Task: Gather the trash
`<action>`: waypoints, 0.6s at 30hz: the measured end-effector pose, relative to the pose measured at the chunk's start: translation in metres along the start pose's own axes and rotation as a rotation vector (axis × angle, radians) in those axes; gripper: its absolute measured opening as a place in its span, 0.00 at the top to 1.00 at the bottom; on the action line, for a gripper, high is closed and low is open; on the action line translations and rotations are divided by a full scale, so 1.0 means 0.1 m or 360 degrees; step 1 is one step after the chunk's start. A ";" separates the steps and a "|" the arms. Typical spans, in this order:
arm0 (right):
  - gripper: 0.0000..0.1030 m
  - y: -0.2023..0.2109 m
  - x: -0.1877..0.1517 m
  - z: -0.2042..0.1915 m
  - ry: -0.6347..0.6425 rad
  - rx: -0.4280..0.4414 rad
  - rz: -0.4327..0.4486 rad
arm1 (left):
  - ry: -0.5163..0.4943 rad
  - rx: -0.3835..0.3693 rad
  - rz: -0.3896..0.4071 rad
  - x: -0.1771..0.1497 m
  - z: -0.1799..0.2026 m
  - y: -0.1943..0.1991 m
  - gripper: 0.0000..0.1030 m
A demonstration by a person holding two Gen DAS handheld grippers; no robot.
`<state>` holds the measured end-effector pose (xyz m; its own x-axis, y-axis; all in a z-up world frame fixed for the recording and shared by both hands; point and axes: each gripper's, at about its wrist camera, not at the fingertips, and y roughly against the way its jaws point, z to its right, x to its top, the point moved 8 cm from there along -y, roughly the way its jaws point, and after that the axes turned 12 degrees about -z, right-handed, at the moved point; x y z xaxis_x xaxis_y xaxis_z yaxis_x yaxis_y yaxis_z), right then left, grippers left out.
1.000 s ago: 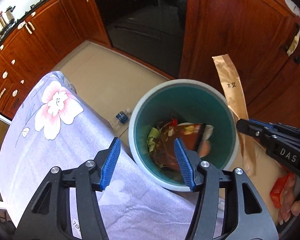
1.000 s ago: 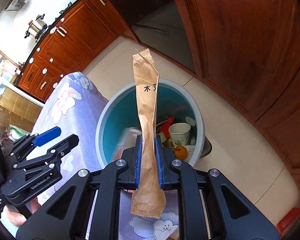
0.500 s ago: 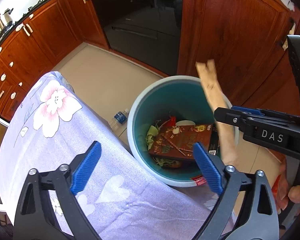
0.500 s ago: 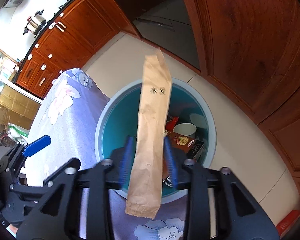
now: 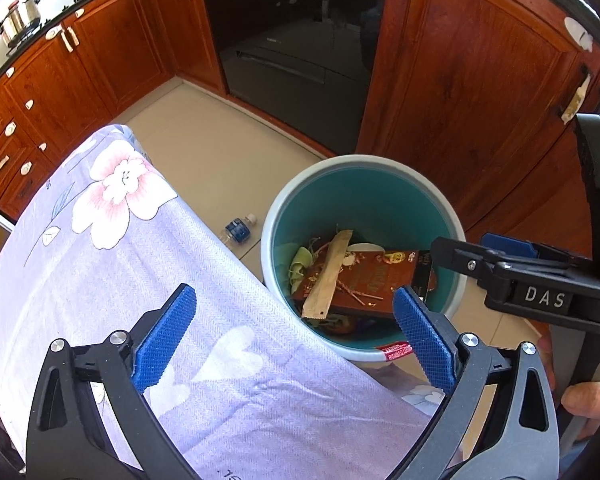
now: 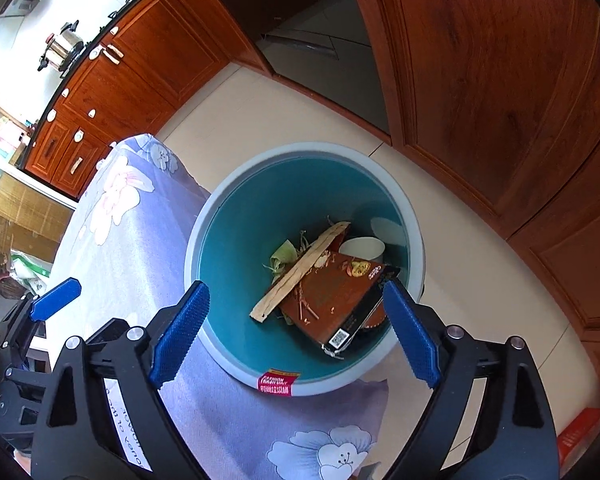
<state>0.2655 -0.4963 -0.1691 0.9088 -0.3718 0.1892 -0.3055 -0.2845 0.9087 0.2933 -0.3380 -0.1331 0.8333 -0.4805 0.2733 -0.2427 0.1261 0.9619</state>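
A home kitchen: wooden cabinets point(image 5: 100, 68), oven point(image 5: 292, 40), stovetop pot point(image 5: 18, 16).

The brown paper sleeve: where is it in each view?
Left wrist view: the brown paper sleeve lies slanted inside the bin, left of centre, on the red box.
Right wrist view: the sleeve crosses the box's upper-left edge.
Shared landmark: the bin's red label.

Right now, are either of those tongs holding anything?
No. Both tongs, left and right, are empty; the right is opening. The paper sleeve lies in the bin.
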 end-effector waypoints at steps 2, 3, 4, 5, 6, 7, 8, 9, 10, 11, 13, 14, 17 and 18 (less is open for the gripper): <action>0.14 0.03 -0.06 -0.03 0.0029 -0.0017 -0.0009 | 0.0005 -0.0004 0.0007 -0.03 0.01 0.05 0.04; 0.12 0.06 -0.09 -0.04 0.0041 -0.0021 -0.0010 | 0.0008 -0.0006 0.0011 -0.05 0.01 0.08 0.04; 0.10 0.08 -0.13 -0.06 0.0054 -0.0022 -0.0006 | 0.0010 -0.0011 0.0015 -0.06 0.02 0.12 0.04; 0.10 0.11 -0.16 -0.08 0.0068 -0.0026 -0.0006 | 0.0014 -0.0014 0.0021 -0.08 0.02 0.15 0.04; 0.09 0.14 -0.19 -0.09 0.0083 -0.0035 -0.0005 | 0.0017 -0.0014 0.0028 -0.11 0.02 0.19 0.04; 0.08 0.17 -0.22 -0.11 0.0095 -0.0045 0.0001 | 0.0023 -0.0008 0.0035 -0.13 0.01 0.22 0.04; 0.08 0.21 -0.25 -0.12 0.0103 -0.0055 0.0009 | 0.0032 0.0001 0.0040 -0.16 0.01 0.27 0.04; 0.08 0.25 -0.27 -0.13 0.0111 -0.0064 0.0015 | 0.0037 0.0002 0.0046 -0.19 0.00 0.31 0.04; 0.07 0.28 -0.31 -0.15 0.0120 -0.0074 0.0016 | 0.0039 0.0002 0.0051 -0.22 0.00 0.35 0.04; 0.07 0.32 -0.34 -0.16 0.0129 -0.0078 0.0015 | 0.0041 0.0013 0.0055 -0.25 0.00 0.39 0.04; 0.07 0.39 -0.41 -0.20 0.0154 -0.0101 0.0013 | 0.0044 0.0037 0.0061 -0.31 -0.02 0.46 0.04; 0.07 0.43 -0.45 -0.22 0.0178 -0.0124 0.0014 | 0.0047 0.0046 0.0063 -0.35 -0.03 0.50 0.04; 0.07 0.53 -0.58 -0.32 0.0262 -0.0186 0.0008 | 0.0060 0.0046 0.0085 -0.47 -0.07 0.62 0.04; 0.07 0.57 -0.63 -0.35 0.0282 -0.0200 0.0015 | 0.0069 0.0040 0.0088 -0.51 -0.08 0.66 0.04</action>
<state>0.2006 -0.4582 -0.1162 0.9453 -0.2097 0.2500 -0.2863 -0.1654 0.9438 0.2382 -0.2983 -0.0835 0.8387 -0.4355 0.3269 -0.3012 0.1292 0.9448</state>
